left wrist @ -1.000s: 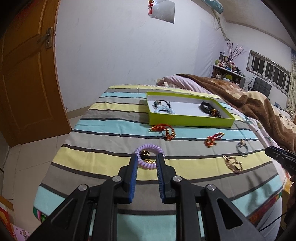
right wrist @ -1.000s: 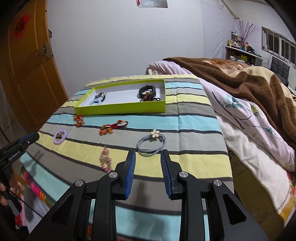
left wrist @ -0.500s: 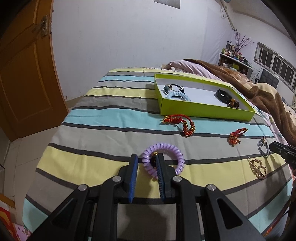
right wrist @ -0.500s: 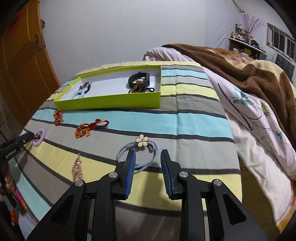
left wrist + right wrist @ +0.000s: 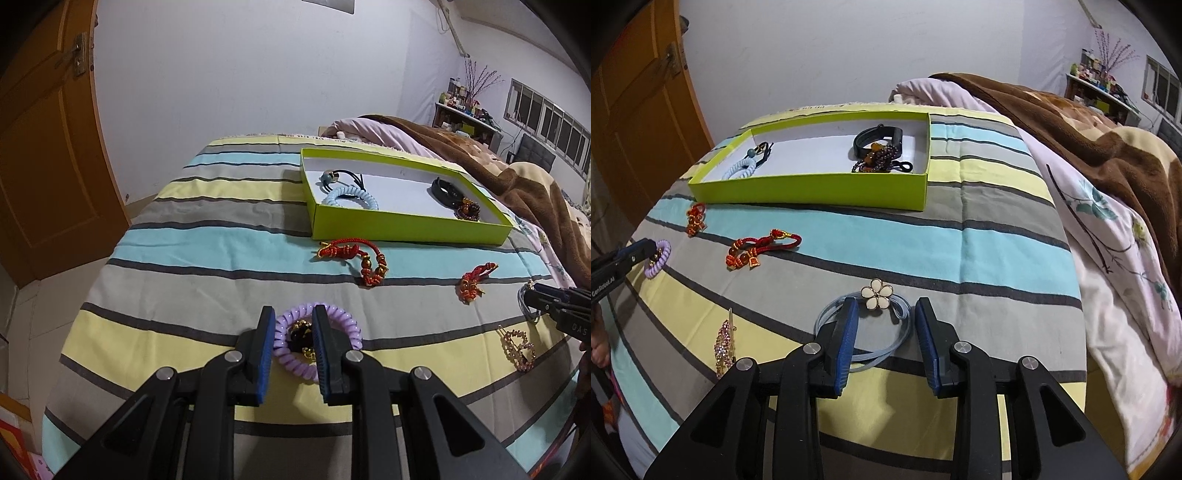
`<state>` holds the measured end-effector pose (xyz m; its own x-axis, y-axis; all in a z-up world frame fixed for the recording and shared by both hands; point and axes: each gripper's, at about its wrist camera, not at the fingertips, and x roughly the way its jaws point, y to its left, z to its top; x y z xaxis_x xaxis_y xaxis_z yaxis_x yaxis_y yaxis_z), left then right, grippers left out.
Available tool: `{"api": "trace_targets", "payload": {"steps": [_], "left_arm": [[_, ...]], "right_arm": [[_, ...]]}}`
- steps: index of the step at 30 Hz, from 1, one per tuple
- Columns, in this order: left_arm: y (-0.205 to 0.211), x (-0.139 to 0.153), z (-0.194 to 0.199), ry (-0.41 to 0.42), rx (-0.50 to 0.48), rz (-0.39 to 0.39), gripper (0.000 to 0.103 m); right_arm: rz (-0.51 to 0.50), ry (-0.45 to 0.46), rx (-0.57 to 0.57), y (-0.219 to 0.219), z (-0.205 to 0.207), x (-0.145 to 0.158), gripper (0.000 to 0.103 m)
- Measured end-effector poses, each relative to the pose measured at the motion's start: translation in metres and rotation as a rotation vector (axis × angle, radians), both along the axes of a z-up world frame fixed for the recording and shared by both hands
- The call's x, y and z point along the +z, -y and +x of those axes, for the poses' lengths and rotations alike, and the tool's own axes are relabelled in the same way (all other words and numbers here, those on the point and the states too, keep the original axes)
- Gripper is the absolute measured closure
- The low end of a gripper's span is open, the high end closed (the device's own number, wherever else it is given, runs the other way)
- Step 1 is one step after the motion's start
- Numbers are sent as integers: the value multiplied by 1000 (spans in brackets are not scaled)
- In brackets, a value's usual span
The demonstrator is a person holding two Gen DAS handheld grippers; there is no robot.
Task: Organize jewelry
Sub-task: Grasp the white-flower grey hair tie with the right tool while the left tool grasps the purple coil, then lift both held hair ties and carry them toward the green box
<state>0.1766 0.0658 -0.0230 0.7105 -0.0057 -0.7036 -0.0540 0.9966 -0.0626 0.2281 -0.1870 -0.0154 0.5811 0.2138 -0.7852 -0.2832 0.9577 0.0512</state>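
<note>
A lime-green tray [image 5: 406, 230] on the striped bedspread holds a light blue coil tie [image 5: 351, 195], a black band [image 5: 445, 190] and beads. My left gripper [image 5: 293, 317] is open, its fingers straddling the left part of a purple coil hair tie [image 5: 332, 343] with a dark charm. My right gripper [image 5: 886, 310] is open around a blue hair band with a white flower [image 5: 876, 293]. The tray [image 5: 812, 192] and the purple tie [image 5: 659, 258] also show in the right wrist view.
Two red knotted bracelets [image 5: 354, 256] [image 5: 474, 282] and a sparkly pink clip [image 5: 519, 347] lie loose on the bedspread. A brown blanket [image 5: 517, 184] lies at the right. An orange door [image 5: 44, 147] stands at the left.
Both grippers moved forward and down. The left gripper's fingers now straddle the purple tie; the right gripper's fingers now flank the blue flower band.
</note>
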Motion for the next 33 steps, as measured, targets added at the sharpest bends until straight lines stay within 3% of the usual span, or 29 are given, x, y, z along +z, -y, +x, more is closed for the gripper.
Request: {"api": "trace_targets", "payload": {"steps": [2, 3, 6, 14, 19, 25, 33], "left_arm": [[0, 0, -1, 4, -3, -2, 91], [0, 1, -2, 6, -3, 2, 95], [0, 1, -3, 9, -4, 13, 100], [-7, 4, -12, 29, 1, 9, 103], [-10, 4, -11, 13, -39, -50, 101], [-10, -4, -8, -29, 5, -14, 95], [-1, -10, 4, -75, -12, 31, 88]], "right_arm": [[-9, 3, 5, -1, -1, 0, 76], [-15, 6, 6, -2, -1, 0, 86], [-16, 6, 8, -2, -2, 0, 97], [-9, 6, 13, -2, -8, 0, 98], [10, 1, 6, 1, -10, 0, 98], [11, 0, 6, 1, -10, 0, 97], [13, 0, 6, 1, -10, 0, 97]]}}
